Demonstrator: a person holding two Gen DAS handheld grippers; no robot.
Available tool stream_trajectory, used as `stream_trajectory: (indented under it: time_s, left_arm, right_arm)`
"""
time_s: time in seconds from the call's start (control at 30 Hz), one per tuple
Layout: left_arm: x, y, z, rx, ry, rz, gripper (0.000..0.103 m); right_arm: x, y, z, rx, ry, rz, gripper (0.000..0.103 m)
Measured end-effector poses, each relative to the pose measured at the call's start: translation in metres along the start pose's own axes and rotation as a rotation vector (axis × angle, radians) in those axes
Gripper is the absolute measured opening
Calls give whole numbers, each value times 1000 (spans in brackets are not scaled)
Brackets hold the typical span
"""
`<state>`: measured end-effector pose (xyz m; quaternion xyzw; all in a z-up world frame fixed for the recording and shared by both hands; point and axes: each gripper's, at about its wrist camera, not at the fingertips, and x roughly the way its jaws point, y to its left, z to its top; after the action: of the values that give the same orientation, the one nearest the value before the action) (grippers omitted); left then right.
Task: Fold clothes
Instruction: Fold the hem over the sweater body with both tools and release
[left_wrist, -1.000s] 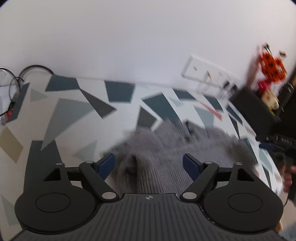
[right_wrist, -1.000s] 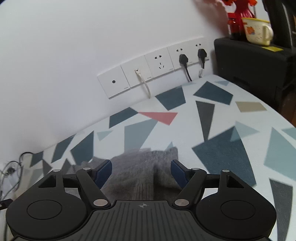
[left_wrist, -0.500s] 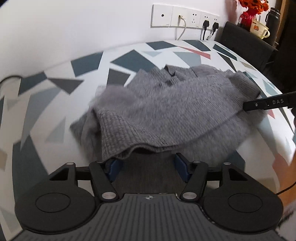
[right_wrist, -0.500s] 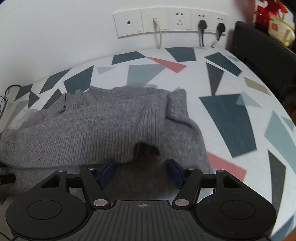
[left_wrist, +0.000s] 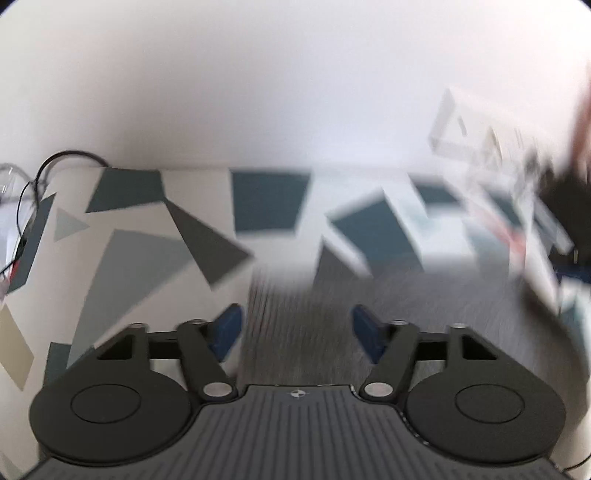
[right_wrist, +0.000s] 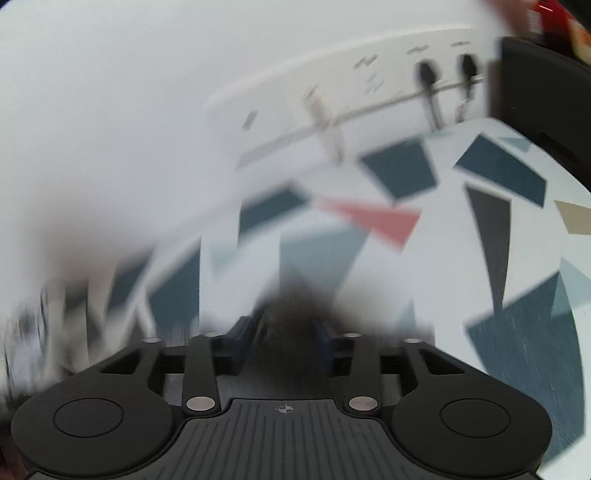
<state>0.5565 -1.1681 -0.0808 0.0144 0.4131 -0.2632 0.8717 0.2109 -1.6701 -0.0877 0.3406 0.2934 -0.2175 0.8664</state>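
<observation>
Swung back toward the wall since half a second ago, both views now blurred and showing only a strip of the gray sweater (left_wrist: 388, 314) instead of the whole heap. Lies on the patterned tabletop (left_wrist: 140, 258), sweater edge reaching in between the fingers of each gripper. Left gripper (left_wrist: 295, 328): wide, just been opening, knit between the pads but not pressed. Right gripper (right_wrist: 282, 343): narrow, just been closing, pinched on a dark bunch of sweater. Wall sockets (right_wrist: 369, 85) beyond the sweater, cable (left_wrist: 66, 162) off its left. Likely mid-fold, carrying an edge over. Next: close the left too, lay the edge down flat.
</observation>
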Motion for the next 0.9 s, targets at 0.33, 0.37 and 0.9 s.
stream_trajectory:
  time_s: [0.33,0.37,0.9]
  left_arm:
    - [-9,20,-29,28,108,66,87]
    - [-10,20,-39,41,133,72,87]
    - [5,20,-75,6,233,53,103]
  right_arm:
    - [-19,-38,-5,-65,8,-135,64]
    - [-22,-44,-15,-80,30,-166,66]
    - [11,-50,-55,-235,119,-181,89]
